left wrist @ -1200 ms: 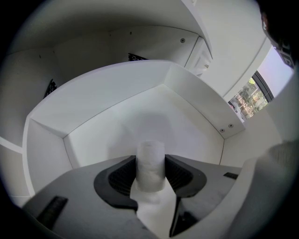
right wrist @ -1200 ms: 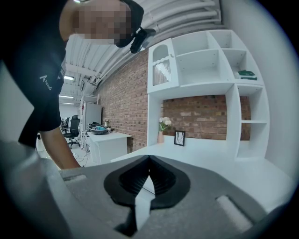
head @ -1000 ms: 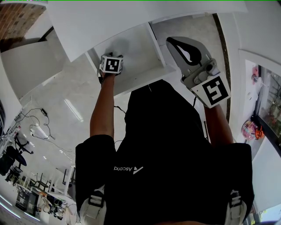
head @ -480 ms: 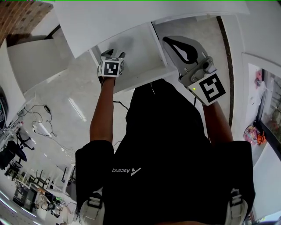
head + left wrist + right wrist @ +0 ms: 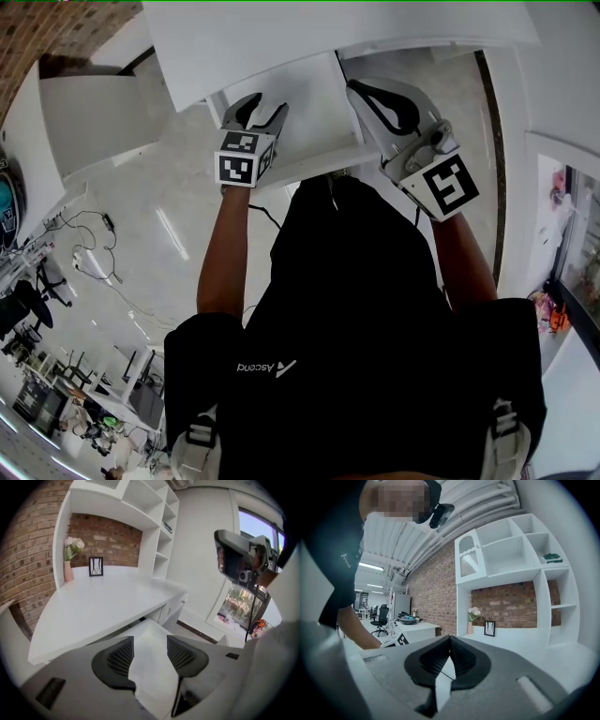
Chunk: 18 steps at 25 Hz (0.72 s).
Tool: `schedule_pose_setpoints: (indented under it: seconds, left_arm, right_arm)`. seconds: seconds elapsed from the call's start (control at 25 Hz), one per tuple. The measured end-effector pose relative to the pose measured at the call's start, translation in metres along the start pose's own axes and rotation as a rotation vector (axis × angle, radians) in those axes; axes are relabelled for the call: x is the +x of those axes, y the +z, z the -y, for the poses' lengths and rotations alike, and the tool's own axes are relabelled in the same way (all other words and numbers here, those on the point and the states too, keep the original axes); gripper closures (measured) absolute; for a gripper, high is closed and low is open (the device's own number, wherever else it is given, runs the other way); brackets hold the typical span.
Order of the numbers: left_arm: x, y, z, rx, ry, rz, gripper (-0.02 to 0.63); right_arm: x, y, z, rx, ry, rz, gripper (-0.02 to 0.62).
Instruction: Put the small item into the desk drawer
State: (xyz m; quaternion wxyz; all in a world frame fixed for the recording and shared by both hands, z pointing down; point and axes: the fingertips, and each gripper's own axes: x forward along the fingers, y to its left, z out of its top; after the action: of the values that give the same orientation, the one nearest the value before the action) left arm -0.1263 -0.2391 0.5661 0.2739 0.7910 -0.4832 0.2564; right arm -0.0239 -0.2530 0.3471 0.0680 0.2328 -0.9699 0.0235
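drawer [image 5: 314, 89] open, left tongs [image 5: 265, 107] parted

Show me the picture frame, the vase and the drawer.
picture frame [image 5: 95, 566], left gripper view, its middle.
vase [image 5: 68, 572], left gripper view, its pink body.
drawer [image 5: 300, 101], head view, its bare inside.

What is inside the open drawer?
Only the bare white floor of the drawer shows, with no item in view. The left gripper, jaws open and empty, covers part of it, and the desk top hides the back.
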Motion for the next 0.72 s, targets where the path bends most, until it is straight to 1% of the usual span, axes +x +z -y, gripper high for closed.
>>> schedule_pose_setpoints:
  seconds: [0.2, 0.32, 0.52, 0.72]
  left_arm:
    - [-0.04, 0.051, 0.025, 0.042, -0.002, 0.191, 0.465]
    - [-0.066, 0.08, 0.039, 0.056, -0.004, 0.294, 0.502]
    - [-0.109, 0.119, 0.071, 0.096, 0.009, 0.424, 0.552]
    - [-0.149, 0.143, 0.097, 0.146, 0.018, 0.536, 0.58]
  right_arm:
    - [-0.006, 0.011, -0.008, 0.001, 0.019, 0.036, 0.595]
    - [-0.009, 0.017, -0.014, 0.004, 0.031, 0.055, 0.595]
    - [-0.023, 0.029, -0.024, -0.019, 0.053, 0.12, 0.595]
    - [-0.033, 0.041, -0.042, -0.022, 0.076, 0.152, 0.595]
